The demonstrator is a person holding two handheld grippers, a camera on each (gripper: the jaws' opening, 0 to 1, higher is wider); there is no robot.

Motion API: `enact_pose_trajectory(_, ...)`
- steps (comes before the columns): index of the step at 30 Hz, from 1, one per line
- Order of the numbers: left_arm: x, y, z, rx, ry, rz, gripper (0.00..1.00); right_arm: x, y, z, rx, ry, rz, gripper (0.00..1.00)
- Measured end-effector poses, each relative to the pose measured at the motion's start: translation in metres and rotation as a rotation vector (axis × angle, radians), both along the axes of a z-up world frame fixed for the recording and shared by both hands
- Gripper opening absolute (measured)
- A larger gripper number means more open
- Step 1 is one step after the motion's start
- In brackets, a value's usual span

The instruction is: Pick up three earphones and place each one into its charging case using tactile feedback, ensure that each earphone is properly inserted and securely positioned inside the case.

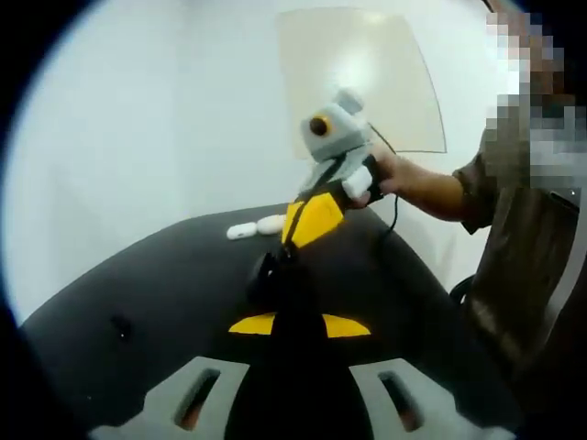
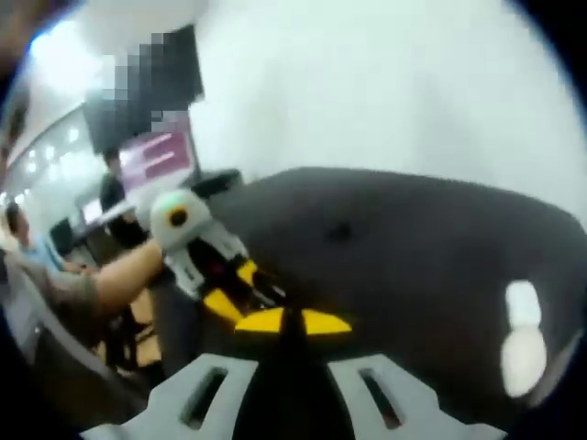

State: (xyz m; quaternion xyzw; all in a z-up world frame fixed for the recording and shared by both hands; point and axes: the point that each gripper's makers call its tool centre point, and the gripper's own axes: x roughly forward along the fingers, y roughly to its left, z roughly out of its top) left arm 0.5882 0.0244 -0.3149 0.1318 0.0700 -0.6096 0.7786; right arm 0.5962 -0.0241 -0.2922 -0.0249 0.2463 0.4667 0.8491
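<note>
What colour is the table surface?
Black, or very dark, matte. The table shows best in the left gripper view.

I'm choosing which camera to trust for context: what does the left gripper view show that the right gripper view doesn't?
Left gripper view alone: a pale translucent panel against the white wall and a black cable trailing from the other hand-held gripper. Right gripper view alone: a background room with a pinkish screen and seated people. Both: the dark tabletop, small white rounded objects lying on it, blurred, and the opposite hand-held gripper.

Dark table (image 1: 165, 275), pale wall panel (image 1: 367, 82)
</note>
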Motion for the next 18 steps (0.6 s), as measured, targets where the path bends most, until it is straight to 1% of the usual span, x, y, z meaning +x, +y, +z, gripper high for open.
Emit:
enact_pose_trajectory(5,0.0,0.0,0.0,0.001,-0.002,0.0,0.14,-0.005,-0.004,-0.016,-0.005,0.051,0.001,0.08)
enact_pose_trajectory(6,0.0,0.001,0.0,0.001,-0.002,0.0,0.14,-0.004,-0.006,-0.017,-0.003,0.05,-0.003,0.08)
enact_pose_trajectory(7,0.001,0.001,0.0,0.001,-0.004,0.0,0.14,-0.001,-0.009,-0.016,-0.001,0.036,-0.022,0.09)
enact_pose_trajectory(10,0.0,0.001,0.0,0.001,-0.008,-0.002,0.14,0.013,-0.022,-0.009,-0.003,-0.023,-0.088,0.16)
enact_pose_trajectory(14,0.0,0.001,0.0,0.001,-0.008,-0.003,0.14,0.021,-0.032,0.009,0.016,-0.056,-0.104,0.16)
enact_pose_trajectory(15,0.0,0.001,0.0,0.001,-0.008,-0.004,0.14,0.021,-0.031,0.014,0.012,-0.077,-0.092,0.16)
enact_pose_trajectory(16,0.0,0.001,0.0,0.001,-0.008,-0.004,0.14,0.019,-0.028,0.018,0.001,-0.102,-0.063,0.16)
enact_pose_trajectory(17,0.0,0.001,0.0,0.001,-0.008,-0.004,0.14,0.014,-0.025,0.02,-0.016,-0.114,-0.032,0.16)
enact_pose_trajectory(18,-0.001,0.001,0.0,0.001,-0.008,-0.004,0.14,0.007,-0.022,0.018,-0.04,-0.107,-0.004,0.16)
